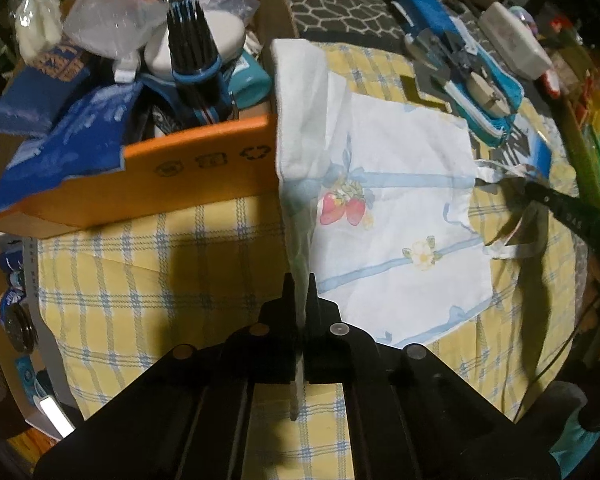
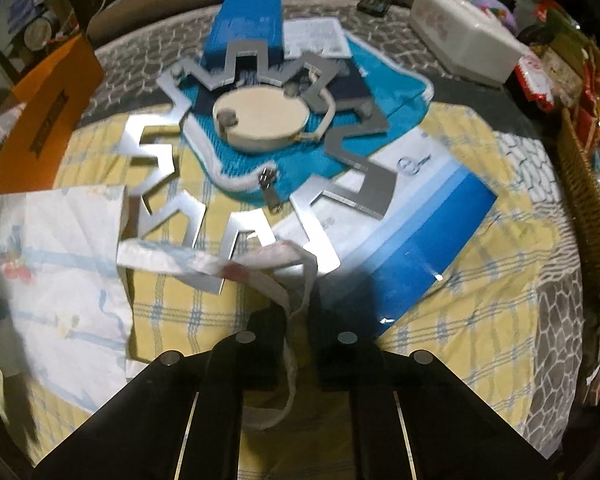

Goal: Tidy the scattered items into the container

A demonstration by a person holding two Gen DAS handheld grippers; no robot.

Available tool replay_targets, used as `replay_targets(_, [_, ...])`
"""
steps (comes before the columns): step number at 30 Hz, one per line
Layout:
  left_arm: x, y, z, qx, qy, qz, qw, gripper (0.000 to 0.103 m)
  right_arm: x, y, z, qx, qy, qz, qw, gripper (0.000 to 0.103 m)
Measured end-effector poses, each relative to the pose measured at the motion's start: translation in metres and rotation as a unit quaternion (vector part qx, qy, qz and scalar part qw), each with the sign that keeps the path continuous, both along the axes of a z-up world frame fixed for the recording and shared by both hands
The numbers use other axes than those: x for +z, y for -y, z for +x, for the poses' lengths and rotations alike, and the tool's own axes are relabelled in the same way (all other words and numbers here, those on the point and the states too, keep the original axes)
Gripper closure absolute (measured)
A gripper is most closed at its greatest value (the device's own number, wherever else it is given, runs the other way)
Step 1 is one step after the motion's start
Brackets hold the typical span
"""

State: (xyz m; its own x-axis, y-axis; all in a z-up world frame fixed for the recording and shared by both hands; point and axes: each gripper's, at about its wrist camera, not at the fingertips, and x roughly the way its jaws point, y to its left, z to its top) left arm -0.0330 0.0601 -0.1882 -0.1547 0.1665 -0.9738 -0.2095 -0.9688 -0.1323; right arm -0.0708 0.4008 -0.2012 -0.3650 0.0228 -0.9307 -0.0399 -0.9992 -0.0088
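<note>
A white cloth bag point(image 1: 396, 200) printed with strawberries and blue ribbons lies on the yellow plaid cover, one edge lifted. My left gripper point(image 1: 299, 280) is shut on that lifted edge. The orange box point(image 1: 204, 176), full of items, stands just left of the bag. My right gripper point(image 2: 298, 300) is shut on the bag's white strap point(image 2: 260, 268); the bag's body point(image 2: 52, 248) shows at the left of the right wrist view. The right gripper's finger also shows in the left wrist view point(image 1: 556, 200) at the strap.
Beyond the bag lie a metal zigzag trivet point(image 2: 260, 160), a teal pouch point(image 2: 340, 120) with a round beige object point(image 2: 264, 120), a blue booklet point(image 2: 412, 228), a blue box point(image 2: 244, 24) and a white tissue case point(image 2: 464, 32). Clutter lines the right edge.
</note>
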Motion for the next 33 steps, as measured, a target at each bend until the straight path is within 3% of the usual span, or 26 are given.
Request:
replay_targets(7, [0.021, 0.007, -0.001, 0.002, -0.023, 0.026, 0.9994, 0.101, 0.029, -0.009, 0.006, -0.027, -0.058, 0.01, 0.998, 0.095])
replay_targets(20, [0.027, 0.013, -0.008, 0.018, -0.057, 0.017, 0.998, 0.101, 0.041, -0.015, 0.01, -0.043, -0.082, 0.064, 0.994, 0.095])
replay_targets(29, [0.042, 0.017, -0.011, 0.025, -0.097, 0.015, 0.9949, 0.101, 0.052, -0.019, 0.016, -0.052, -0.101, 0.065, 0.991, 0.095])
replay_targets(33, [0.056, 0.017, -0.009, 0.017, -0.131, 0.034, 0.9907, 0.101, 0.062, -0.014, 0.023, -0.046, -0.112, 0.054, 0.991, 0.095])
